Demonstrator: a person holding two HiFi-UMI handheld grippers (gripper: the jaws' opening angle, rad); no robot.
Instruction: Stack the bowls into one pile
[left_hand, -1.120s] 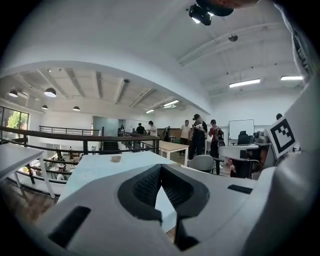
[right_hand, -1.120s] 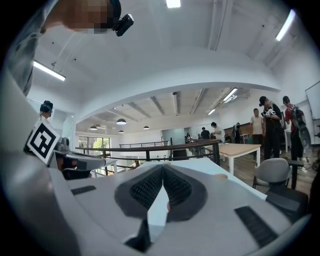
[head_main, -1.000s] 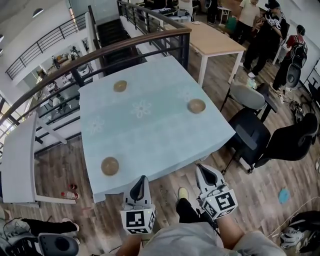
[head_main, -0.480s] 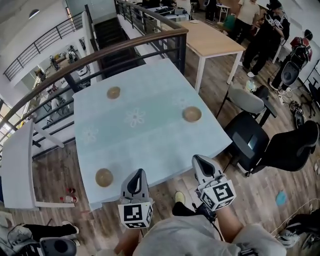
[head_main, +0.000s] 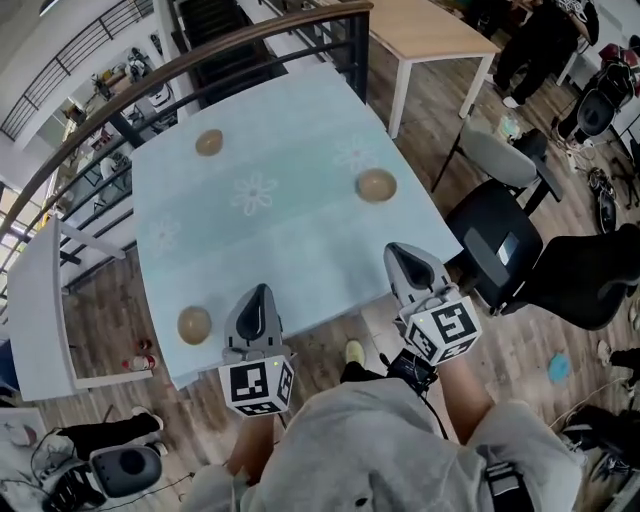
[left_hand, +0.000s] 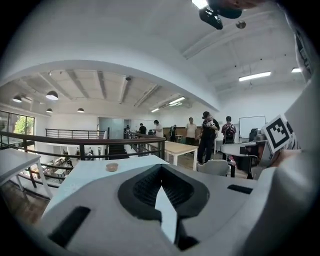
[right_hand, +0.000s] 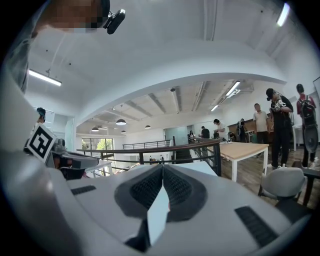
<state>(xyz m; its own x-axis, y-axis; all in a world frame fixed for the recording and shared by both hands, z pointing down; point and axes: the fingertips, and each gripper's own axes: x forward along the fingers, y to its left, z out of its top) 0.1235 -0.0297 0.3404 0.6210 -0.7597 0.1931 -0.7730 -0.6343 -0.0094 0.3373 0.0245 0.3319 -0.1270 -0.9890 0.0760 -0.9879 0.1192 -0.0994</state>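
Observation:
Three brown bowls sit apart on the pale blue table (head_main: 290, 240): one at the far left (head_main: 209, 142), one at the right (head_main: 376, 184), one by the near left corner (head_main: 194, 324). My left gripper (head_main: 257, 296) hangs over the near edge, right of the near bowl, shut and empty. My right gripper (head_main: 399, 256) is over the near right edge, short of the right bowl, shut and empty too. In the left gripper view the shut gripper (left_hand: 160, 172) points across the table at the far bowl (left_hand: 112, 167). In the right gripper view no bowl shows past the gripper (right_hand: 163, 167).
A dark railing (head_main: 200, 65) curves behind the table. A black chair (head_main: 500, 245) and a grey chair (head_main: 497, 160) stand to the right, a wooden table (head_main: 430, 25) and people beyond. A white bench (head_main: 35, 310) lies to the left.
Both grippers have moved forward from in front of the table to over its near edge. The table and bowls sit closer in view. The jaws stayed shut.

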